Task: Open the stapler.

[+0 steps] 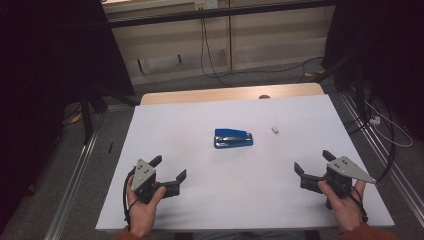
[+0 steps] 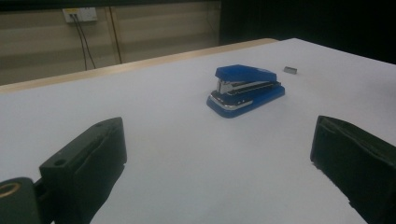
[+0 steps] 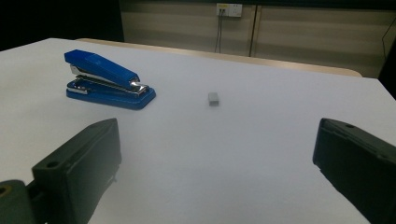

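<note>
A blue stapler lies shut near the middle of the white table; it also appears in the left gripper view, stapler, and the right gripper view, stapler. A small grey block of staples rests to its right, staples, staples. My left gripper sits at the near left, open and holding nothing, left gripper. At the near right my right gripper is open too, right gripper, with bare table between its jaws.
The table's wooden far edge shows beyond the white surface. Cables hang down the back wall onto the floor. Dark stands and curtains flank both sides. A hand grips each gripper near the front edge.
</note>
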Demonstrator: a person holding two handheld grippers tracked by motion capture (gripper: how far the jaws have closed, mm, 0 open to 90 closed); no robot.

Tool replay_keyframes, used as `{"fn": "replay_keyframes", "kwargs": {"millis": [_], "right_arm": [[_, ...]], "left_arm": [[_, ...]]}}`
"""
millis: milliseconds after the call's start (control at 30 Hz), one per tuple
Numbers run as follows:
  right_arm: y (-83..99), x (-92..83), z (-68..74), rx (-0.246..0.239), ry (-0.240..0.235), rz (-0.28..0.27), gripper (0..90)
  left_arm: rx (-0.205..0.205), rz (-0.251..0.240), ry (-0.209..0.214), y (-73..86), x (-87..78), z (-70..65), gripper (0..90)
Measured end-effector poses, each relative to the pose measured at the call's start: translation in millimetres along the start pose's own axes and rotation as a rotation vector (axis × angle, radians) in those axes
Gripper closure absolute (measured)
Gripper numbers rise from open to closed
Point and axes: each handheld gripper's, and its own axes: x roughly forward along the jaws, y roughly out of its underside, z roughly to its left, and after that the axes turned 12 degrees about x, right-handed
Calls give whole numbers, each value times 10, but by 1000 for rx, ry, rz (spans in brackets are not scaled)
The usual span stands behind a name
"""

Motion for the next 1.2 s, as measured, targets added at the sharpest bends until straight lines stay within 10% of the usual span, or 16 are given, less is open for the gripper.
{"fn": "replay_keyframes", "kwargs": {"millis": [1200], "right_arm": [[44,210,205,-47,-108,56,23]], "left_arm": [[48,90,145,-52,230,-77,74]]}}
